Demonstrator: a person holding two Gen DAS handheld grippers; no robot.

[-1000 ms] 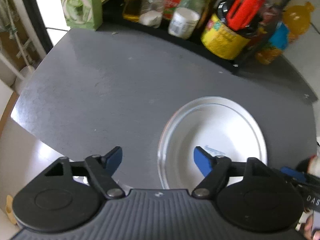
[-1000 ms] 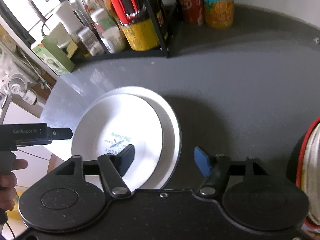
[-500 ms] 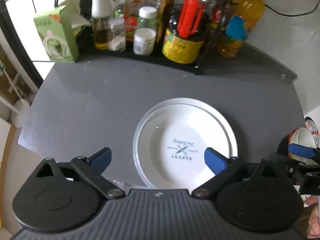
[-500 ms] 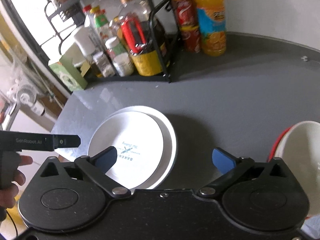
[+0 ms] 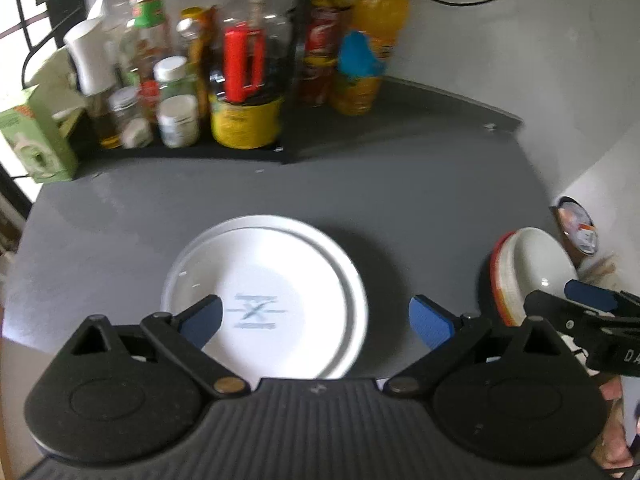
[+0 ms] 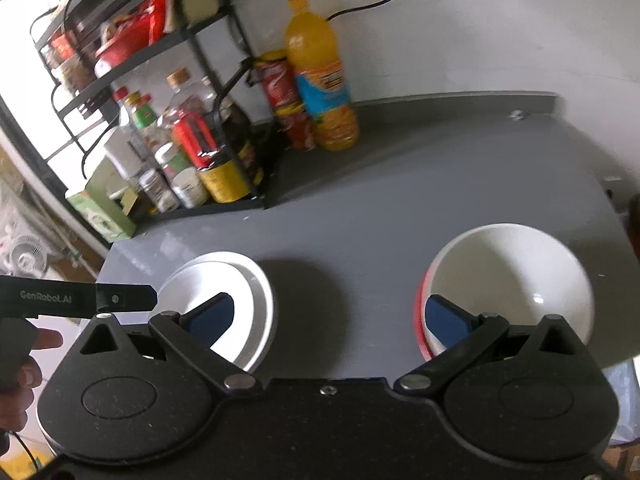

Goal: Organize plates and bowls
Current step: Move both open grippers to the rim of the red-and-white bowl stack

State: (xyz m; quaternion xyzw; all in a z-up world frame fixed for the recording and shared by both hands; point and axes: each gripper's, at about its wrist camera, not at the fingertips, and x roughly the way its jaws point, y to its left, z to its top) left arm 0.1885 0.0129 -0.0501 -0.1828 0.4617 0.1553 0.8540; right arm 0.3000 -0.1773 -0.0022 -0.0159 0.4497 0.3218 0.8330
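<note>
Two white plates (image 5: 280, 280) lie stacked on the grey table (image 5: 400, 184), the top one with a printed logo; the right wrist view shows this plate stack (image 6: 248, 276) at the left. A white bowl (image 6: 516, 276) nests in a red-rimmed bowl (image 6: 420, 300) at the table's right front; the left wrist view catches these bowls (image 5: 532, 256) at its right edge. My left gripper (image 5: 316, 320) hangs open above the plates' near edge, holding nothing. My right gripper (image 6: 332, 316) is open over bare table between plates and bowls, and its fingertips (image 5: 588, 294) show beside the bowls.
A black rack (image 6: 224, 92) of bottles, jars and a yellow tin (image 5: 244, 120) lines the back left. An orange drink bottle (image 6: 320, 80) and red cans (image 6: 284, 104) stand beside it. A green carton (image 5: 36, 140) sits far left. A hand (image 6: 24, 356) holds the left gripper.
Both grippers pulled back and up from the plates, widening the view. Their jaws have opened wider. The nested bowls came into full view at the right.
</note>
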